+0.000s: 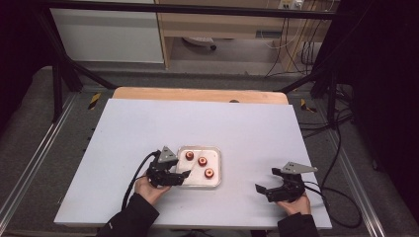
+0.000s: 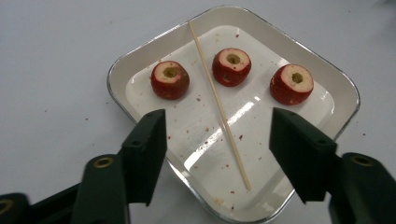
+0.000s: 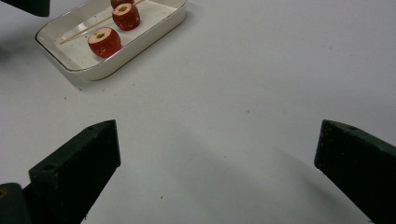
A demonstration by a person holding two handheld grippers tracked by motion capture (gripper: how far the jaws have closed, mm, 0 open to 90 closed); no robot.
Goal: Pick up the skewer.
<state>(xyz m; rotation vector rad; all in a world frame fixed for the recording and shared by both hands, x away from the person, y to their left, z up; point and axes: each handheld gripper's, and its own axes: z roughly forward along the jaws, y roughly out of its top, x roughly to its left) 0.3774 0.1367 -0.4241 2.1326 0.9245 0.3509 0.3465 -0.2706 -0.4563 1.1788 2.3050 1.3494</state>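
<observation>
A thin, pale wooden skewer (image 2: 218, 103) lies loose and straight on the floor of a shallow white dish (image 2: 346, 95), running from the far rim toward the near corner. The dish is roughly square with rounded corners and a glossy glazed surface, speckled with small red crumbs. In it stand three cored red fruits, round and cut flat on top, each showing pale flesh around a hollow middle: one (image 2: 170, 80) at about 10 o'clock of the skewer's middle, one (image 2: 231, 66) just past the skewer at 1 o'clock, and one (image 2: 292, 84) farther off at 2 o'clock. None touches the skewer. The left gripper (image 2: 217, 149) hangs over the near part of the dish, released, its black blocky jaws apart on either side of the skewer's near end without touching it. The dish sits on a smooth, matt white tabletop (image 1: 128, 128), a little toward 7 o'clock of its middle. The right gripper (image 1: 269, 187) rests well apart at 3 o'clock of the dish, also released, with bare tabletop between its wide-set jaws. Nothing lies between the left gripper and the skewer.
</observation>
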